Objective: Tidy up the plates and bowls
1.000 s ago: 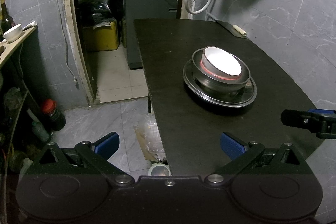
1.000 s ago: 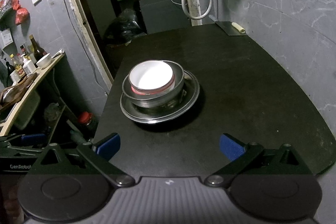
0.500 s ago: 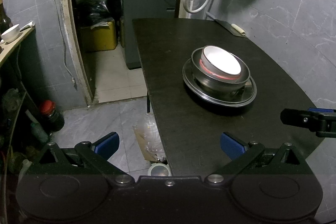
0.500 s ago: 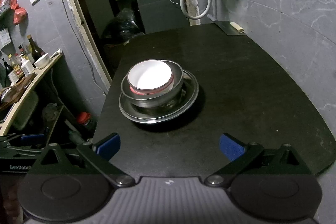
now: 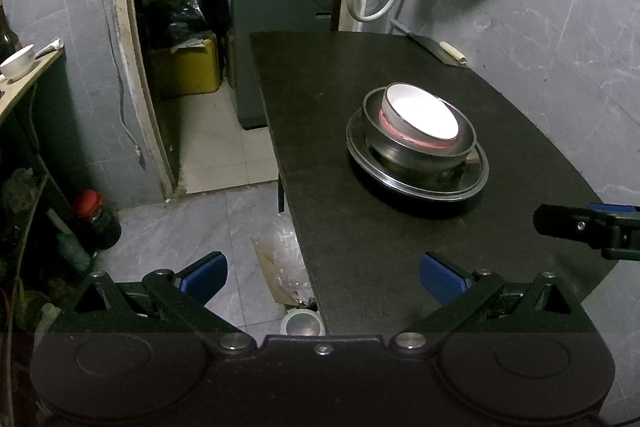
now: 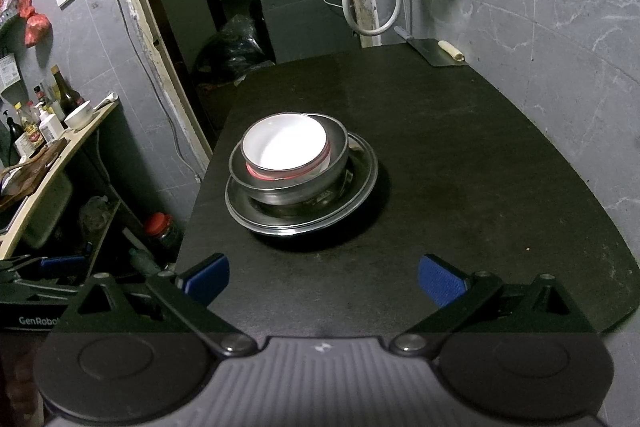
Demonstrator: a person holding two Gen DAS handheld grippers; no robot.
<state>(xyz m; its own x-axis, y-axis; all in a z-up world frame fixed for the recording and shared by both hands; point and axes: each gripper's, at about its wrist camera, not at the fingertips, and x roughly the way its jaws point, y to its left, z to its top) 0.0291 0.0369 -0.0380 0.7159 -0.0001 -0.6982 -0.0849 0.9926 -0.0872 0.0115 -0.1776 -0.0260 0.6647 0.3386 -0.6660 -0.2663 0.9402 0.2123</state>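
The left gripper [image 5: 323, 275] hangs spread and empty over the near left edge of the black table [image 5: 320, 131]. The right gripper [image 6: 323, 277], likewise spread and holding nothing, sits above the table's near edge. Beyond both, mid-table, a white bowl [image 6: 285, 147] nests in a steel bowl [image 6: 336, 163] standing on a steel plate [image 6: 362, 183]. A cleaver [image 6: 434, 51] lies at the far right corner.

The steel plate [image 5: 472, 183] is mostly hidden under the steel bowl [image 5: 400, 151].
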